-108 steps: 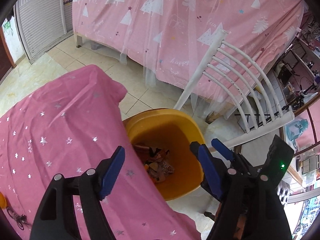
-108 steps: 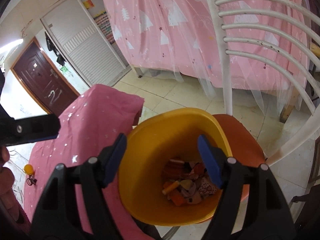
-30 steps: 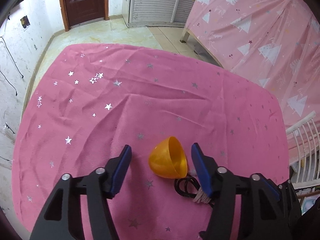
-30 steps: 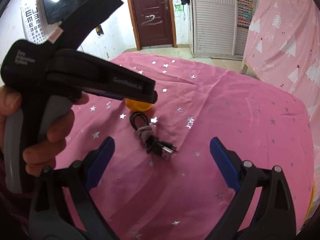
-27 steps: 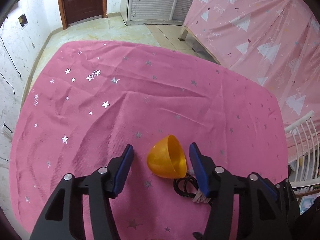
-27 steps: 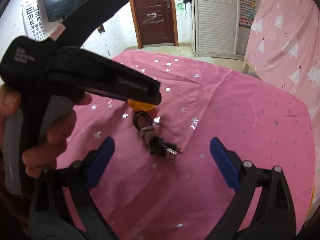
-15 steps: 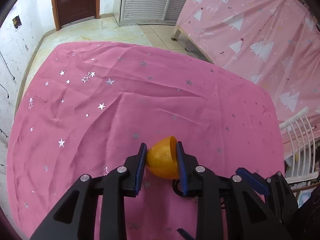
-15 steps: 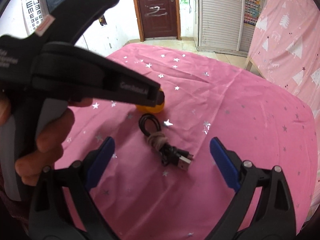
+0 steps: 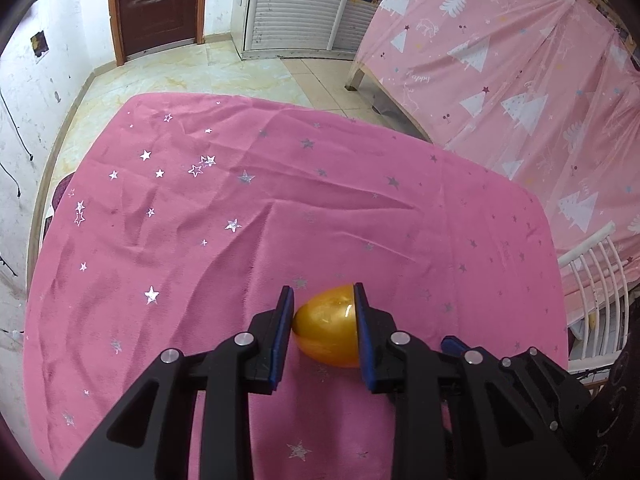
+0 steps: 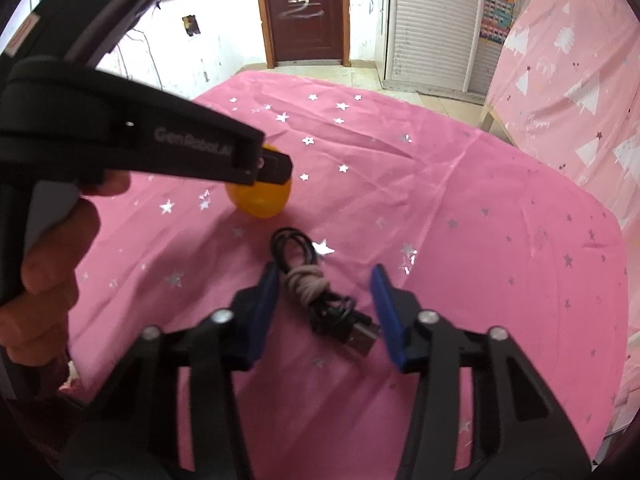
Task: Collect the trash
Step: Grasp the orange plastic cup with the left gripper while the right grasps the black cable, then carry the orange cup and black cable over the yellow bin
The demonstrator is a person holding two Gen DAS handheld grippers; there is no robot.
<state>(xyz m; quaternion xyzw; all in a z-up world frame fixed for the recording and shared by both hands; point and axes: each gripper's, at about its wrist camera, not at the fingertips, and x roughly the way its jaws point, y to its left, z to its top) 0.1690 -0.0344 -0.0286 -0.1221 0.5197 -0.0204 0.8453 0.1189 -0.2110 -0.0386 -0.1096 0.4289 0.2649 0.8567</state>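
Note:
An orange plastic egg half (image 9: 328,330) lies on the pink star tablecloth (image 9: 240,208). My left gripper (image 9: 322,316) is shut on it, both blue pads touching its sides. It also shows in the right wrist view (image 10: 260,202) under the left gripper's tip. A bundled black USB cable (image 10: 320,292) tied with a beige band lies on the cloth. My right gripper (image 10: 324,280) is open, its blue fingers either side of the cable, apart from it.
A white slatted chair (image 9: 596,300) stands past the table's right edge. A bed with a pink tree-print cover (image 9: 520,60) is at the back right. A brown door (image 10: 306,12) and white shutters (image 10: 432,28) are behind.
My left gripper has closed from open onto the orange egg half. My right gripper has come down over the black cable and its fingers have narrowed around it.

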